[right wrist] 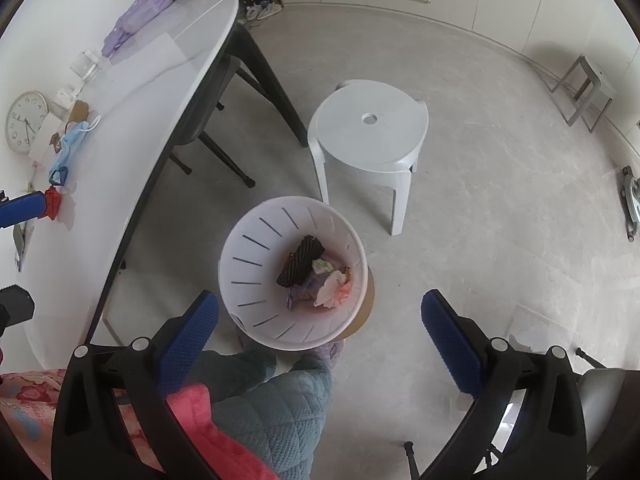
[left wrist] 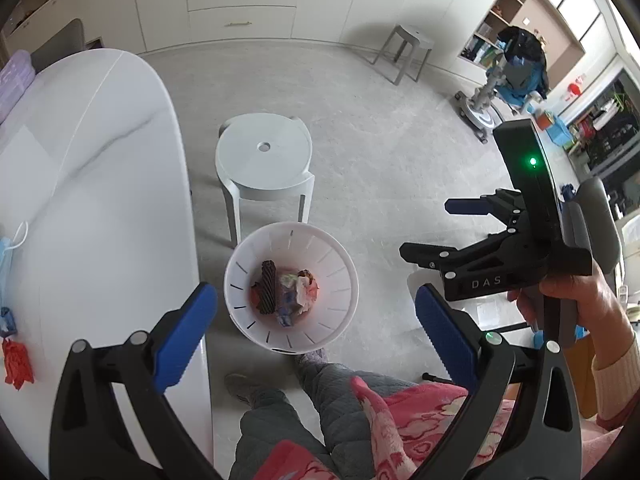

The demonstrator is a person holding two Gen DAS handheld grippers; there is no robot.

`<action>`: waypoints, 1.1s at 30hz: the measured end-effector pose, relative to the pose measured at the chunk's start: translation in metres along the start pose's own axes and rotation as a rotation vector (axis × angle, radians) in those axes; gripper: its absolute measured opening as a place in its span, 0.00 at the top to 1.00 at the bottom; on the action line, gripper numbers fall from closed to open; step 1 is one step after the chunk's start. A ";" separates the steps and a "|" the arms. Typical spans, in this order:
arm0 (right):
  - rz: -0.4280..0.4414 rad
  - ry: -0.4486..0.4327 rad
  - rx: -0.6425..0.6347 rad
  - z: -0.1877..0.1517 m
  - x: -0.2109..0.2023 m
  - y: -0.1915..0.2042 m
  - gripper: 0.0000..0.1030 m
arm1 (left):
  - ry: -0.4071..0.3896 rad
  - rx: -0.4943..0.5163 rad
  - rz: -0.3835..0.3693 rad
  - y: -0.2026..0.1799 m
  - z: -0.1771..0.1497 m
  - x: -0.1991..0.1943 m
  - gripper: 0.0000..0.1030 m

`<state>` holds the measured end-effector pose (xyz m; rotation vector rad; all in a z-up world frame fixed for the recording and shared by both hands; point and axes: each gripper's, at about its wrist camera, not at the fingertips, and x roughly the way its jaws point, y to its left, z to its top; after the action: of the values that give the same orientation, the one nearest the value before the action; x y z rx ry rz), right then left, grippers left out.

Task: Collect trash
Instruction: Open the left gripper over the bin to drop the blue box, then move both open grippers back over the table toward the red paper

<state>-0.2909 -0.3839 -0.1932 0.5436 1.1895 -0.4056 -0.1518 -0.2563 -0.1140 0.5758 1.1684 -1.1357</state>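
Note:
A white slotted bin stands on the floor beside the table and holds a dark ridged piece and crumpled wrappers. My left gripper is open and empty above the bin. My right gripper is open and empty above the bin too; it shows in the left wrist view. On the white table lie a red crumpled scrap and a blue face mask.
A white round stool stands behind the bin. A grey stool stands by the cabinets. A clock, a jar and a purple pack lie on the table. The person's legs are below the grippers.

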 end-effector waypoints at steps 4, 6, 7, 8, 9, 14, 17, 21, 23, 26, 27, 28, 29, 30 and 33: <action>0.005 -0.007 -0.026 0.005 -0.001 0.014 0.03 | -0.009 -0.032 0.013 0.010 -0.002 -0.006 0.08; 0.010 -0.009 -0.042 0.009 -0.001 0.022 0.03 | -0.019 -0.052 0.027 0.018 -0.005 -0.010 0.08; 0.011 -0.011 -0.050 0.011 -0.001 0.026 0.03 | -0.024 -0.065 0.037 0.024 -0.007 -0.013 0.08; 0.012 -0.014 -0.063 0.014 -0.001 0.033 0.03 | -0.030 -0.079 0.048 0.029 -0.008 -0.016 0.08; 0.016 -0.018 -0.077 0.018 0.000 0.040 0.03 | -0.035 -0.092 0.057 0.034 -0.010 -0.019 0.08; 0.040 -0.032 -0.153 0.038 0.003 0.077 0.02 | -0.071 -0.192 0.102 0.072 -0.022 -0.038 0.08; 0.056 -0.046 -0.195 0.048 0.004 0.102 0.03 | -0.094 -0.243 0.139 0.092 -0.030 -0.049 0.08; 0.079 -0.062 -0.252 0.063 0.007 0.139 0.02 | -0.133 -0.330 0.226 0.129 -0.050 -0.067 0.08; 0.098 -0.068 -0.277 0.071 0.009 0.159 0.02 | -0.142 -0.380 0.248 0.149 -0.060 -0.074 0.08; 0.126 -0.072 -0.321 0.082 0.012 0.191 0.02 | -0.162 -0.465 0.299 0.182 -0.079 -0.086 0.08; 0.135 -0.073 -0.339 0.085 0.014 0.203 0.02 | -0.171 -0.493 0.323 0.194 -0.087 -0.091 0.08; 0.142 -0.074 -0.356 0.088 0.015 0.214 0.02 | -0.177 -0.522 0.353 0.207 -0.095 -0.095 0.08; 0.150 -0.075 -0.371 0.090 0.016 0.225 0.02 | -0.180 -0.535 0.369 0.214 -0.101 -0.096 0.08; 0.161 -0.074 -0.387 0.093 0.017 0.236 0.02 | -0.183 -0.560 0.404 0.226 -0.108 -0.098 0.08; 0.183 -0.069 -0.418 0.098 0.021 0.260 0.02 | -0.205 -0.626 0.471 0.255 -0.124 -0.105 0.09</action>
<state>-0.0625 -0.2337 -0.1393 0.2691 1.1079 -0.0150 0.0319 -0.0158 -0.1071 0.2179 1.0614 -0.3790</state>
